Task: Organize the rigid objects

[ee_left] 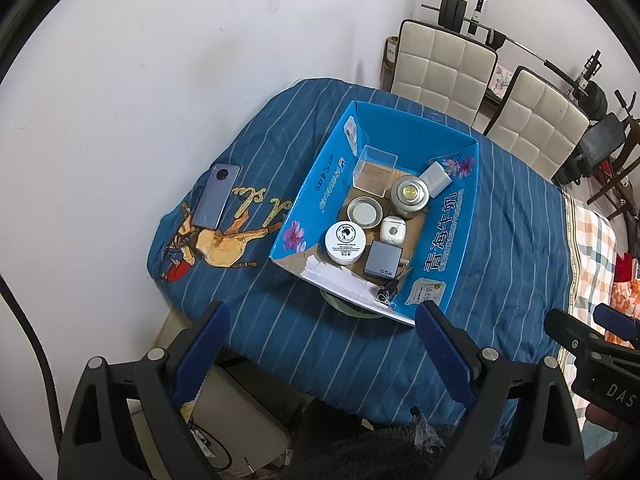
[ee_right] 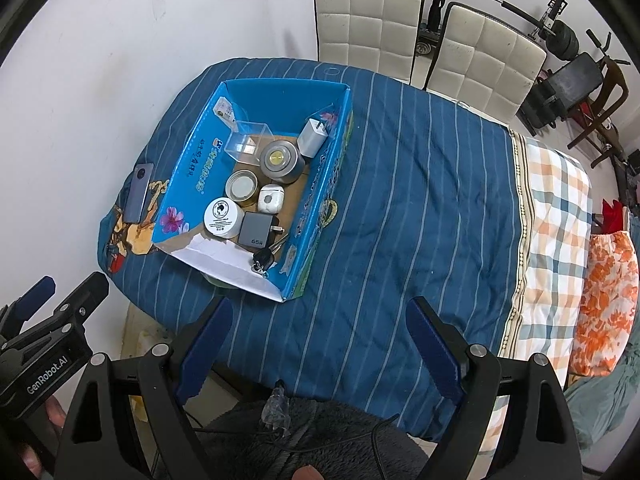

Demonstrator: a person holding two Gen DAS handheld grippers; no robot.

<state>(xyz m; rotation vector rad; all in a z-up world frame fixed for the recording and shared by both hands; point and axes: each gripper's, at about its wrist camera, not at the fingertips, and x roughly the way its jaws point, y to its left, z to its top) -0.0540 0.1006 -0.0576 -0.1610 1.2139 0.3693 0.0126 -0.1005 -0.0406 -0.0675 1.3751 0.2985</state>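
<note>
A blue cardboard box (ee_left: pixel 450 240) (ee_right: pixel 316 196) stands on a table under a blue striped cloth. Inside lie a white round jar (ee_left: pixel 345 242) (ee_right: pixel 223 217), a grey charger (ee_left: pixel 383 261) (ee_right: pixel 256 230), a white earbud case (ee_left: pixel 393 230) (ee_right: pixel 271 197), a metal tin (ee_left: pixel 409 196) (ee_right: pixel 280 161), a round lid (ee_left: pixel 364 211) (ee_right: pixel 241 185), a clear plastic box (ee_left: pixel 374 170) (ee_right: pixel 248 142), a silver adapter (ee_left: pixel 435 178) (ee_right: pixel 312 137) and keys (ee_left: pixel 387 292) (ee_right: pixel 264 259). A phone (ee_left: pixel 216 195) (ee_right: pixel 138 194) lies left of the box. My left gripper (ee_left: pixel 322 318) and right gripper (ee_right: pixel 320 312) hover open and empty above the table's near edge.
Two cream padded chairs (ee_left: pixel 444 64) (ee_right: pixel 368 20) stand behind the table, with barbell gear (ee_left: pixel 588 92) beyond. A checked cloth (ee_right: pixel 556 216) and an orange floral cushion (ee_right: pixel 608 300) lie to the right. A white wall (ee_left: pixel 140 80) runs along the left.
</note>
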